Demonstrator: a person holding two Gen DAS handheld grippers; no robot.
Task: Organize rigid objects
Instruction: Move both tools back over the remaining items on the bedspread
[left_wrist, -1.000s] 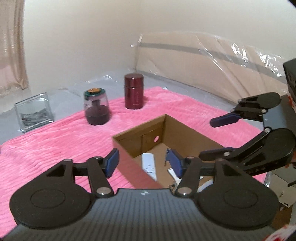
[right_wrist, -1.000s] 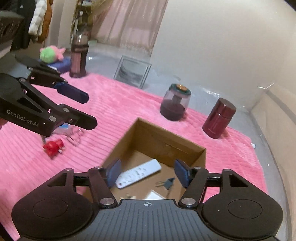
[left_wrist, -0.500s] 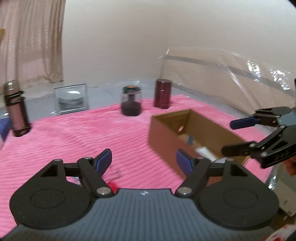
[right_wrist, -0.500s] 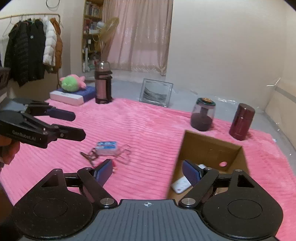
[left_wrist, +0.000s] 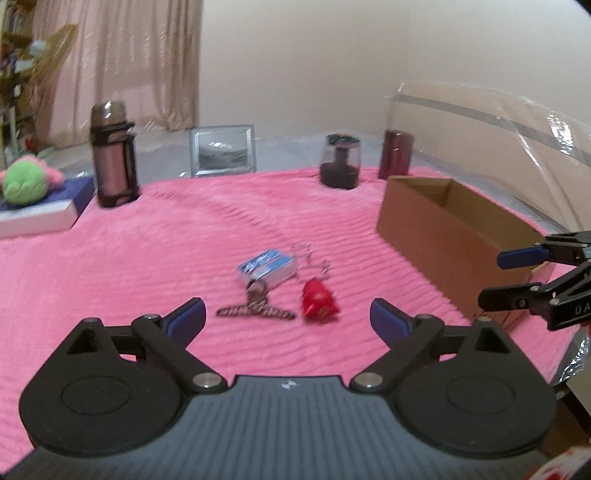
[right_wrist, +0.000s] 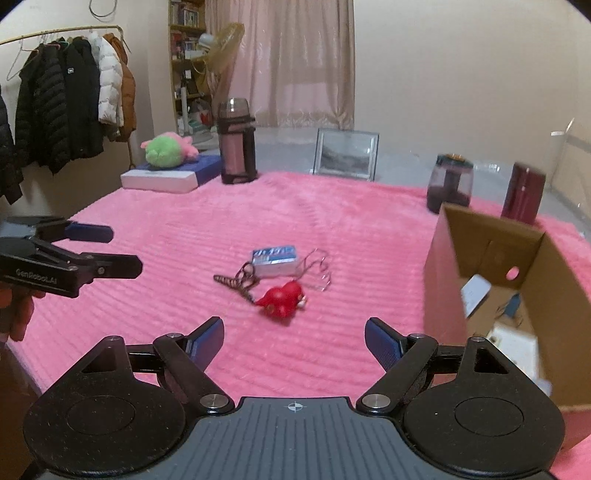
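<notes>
I am holding my left gripper and right gripper spread and empty, the left's jaws just widening. The red toy, keychain and blue packet are still waiting on the pink blanket; the box is already holding some items.

Blanket: pink ribbed plush cloth, matt. Box: brown corrugated cardboard, matt, raw cut edges. Red charm: glossy moulded plastic. Small blue-and-silver packet: shiny printed wrap. Wire loops beside it: thin bright metal. Maroon canister: smooth, satin sheen. Both grippers, left and right: matt black plastic links, metal pivot pins, blue rubbery pads, ribbed grey housing. Sheet over the headboard: clear, glossy plastic film.
</notes>
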